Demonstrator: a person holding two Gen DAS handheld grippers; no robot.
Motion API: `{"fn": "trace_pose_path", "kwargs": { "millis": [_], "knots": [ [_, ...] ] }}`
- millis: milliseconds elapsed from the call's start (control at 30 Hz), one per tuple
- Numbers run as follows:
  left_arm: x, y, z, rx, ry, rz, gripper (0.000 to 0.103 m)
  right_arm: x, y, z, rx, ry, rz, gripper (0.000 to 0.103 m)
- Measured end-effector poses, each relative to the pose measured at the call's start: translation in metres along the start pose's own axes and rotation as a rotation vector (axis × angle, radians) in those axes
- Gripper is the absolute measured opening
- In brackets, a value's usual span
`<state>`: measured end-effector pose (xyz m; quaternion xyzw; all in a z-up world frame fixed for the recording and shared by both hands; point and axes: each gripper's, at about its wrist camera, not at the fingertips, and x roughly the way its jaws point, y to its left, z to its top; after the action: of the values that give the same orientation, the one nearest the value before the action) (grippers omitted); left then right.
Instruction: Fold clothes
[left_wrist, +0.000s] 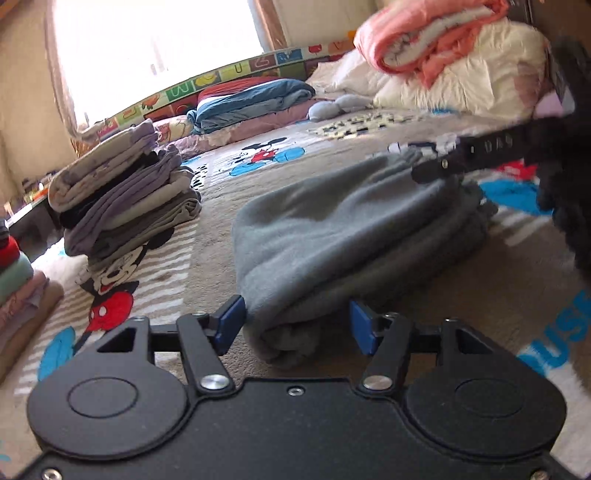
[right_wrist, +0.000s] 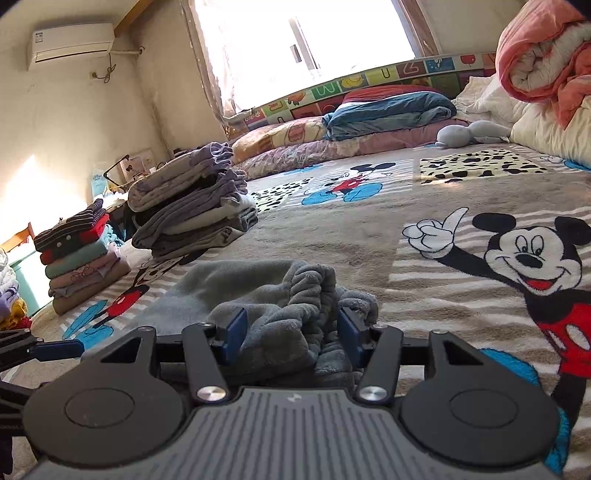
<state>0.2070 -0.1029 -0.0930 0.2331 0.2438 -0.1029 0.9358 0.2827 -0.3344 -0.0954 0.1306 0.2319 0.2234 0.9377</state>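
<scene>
Jaws on both grippers stand wide, each pair straddling a fold of the grey fleece without pinching it: the left gripper (left_wrist: 297, 325) brackets the near rolled end of the garment, its blue pads just beside the cloth on either side, while the right gripper (right_wrist: 291, 334) sits over the bunched, ribbed end, fabric heaped between its pads.

Spread beneath it all is the bed's blanket (right_wrist: 424, 295), beige with stripes and cartoon mice. The fleece (left_wrist: 343, 236) lies folded on it in a long, loose bundle, in the left wrist view running from the left gripper away toward the right one, whose black finger (left_wrist: 469, 157) rests at the far end of the cloth; from the right wrist camera the same fleece (right_wrist: 266, 295) fills the foreground.

At the head of the bed a white duvet (left_wrist: 461, 77) carries a rolled pink quilt (right_wrist: 543, 55), with a blue quilt (right_wrist: 391, 110) folded on pillows below the bright window (right_wrist: 306, 37).

Left of the fleece, well apart from it, stands a leaning stack (right_wrist: 192, 210) of folded grey and lilac clothes. A second stack (right_wrist: 81, 258), striped, red, teal and tan, stands near the bed's edge beyond it.

An air conditioner (right_wrist: 70, 40) hangs high on the wall.
</scene>
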Motion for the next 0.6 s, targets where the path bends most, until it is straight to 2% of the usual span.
{"fn": "trace_pose_path", "kwargs": {
  "millis": [67, 100, 133, 233, 333, 400, 433, 600],
  "knots": [
    [0.008, -0.007, -0.003, 0.077, 0.008, 0.045, 0.061, 0.000, -0.001, 0.000, 0.001, 0.001, 0.003, 0.055],
    [0.010, -0.005, -0.004, 0.075, 0.005, 0.059, 0.050, 0.001, -0.001, 0.000, 0.003, 0.003, 0.004, 0.055],
    [0.013, 0.000, -0.005, 0.066, 0.012, 0.080, 0.046, 0.001, -0.002, -0.001, 0.002, 0.005, 0.005, 0.055],
    [0.013, 0.020, -0.006, -0.060, 0.034, 0.049, 0.049, 0.005, -0.005, -0.002, -0.003, 0.018, -0.001, 0.055],
    [0.013, 0.027, -0.004, -0.151, 0.030, 0.071, 0.051, 0.007, -0.008, -0.002, 0.001, 0.024, 0.001, 0.055],
    [0.015, 0.028, -0.005, -0.210, 0.035, 0.069, 0.034, 0.008, -0.008, -0.003, -0.002, 0.028, -0.002, 0.055],
    [0.016, 0.023, -0.007, -0.197, 0.032, 0.084, 0.033, 0.008, -0.009, -0.003, -0.006, 0.031, -0.006, 0.055],
    [0.023, -0.021, -0.024, 0.102, -0.015, 0.214, 0.032, 0.013, -0.010, -0.007, -0.020, 0.039, -0.024, 0.058]
  ]
}}
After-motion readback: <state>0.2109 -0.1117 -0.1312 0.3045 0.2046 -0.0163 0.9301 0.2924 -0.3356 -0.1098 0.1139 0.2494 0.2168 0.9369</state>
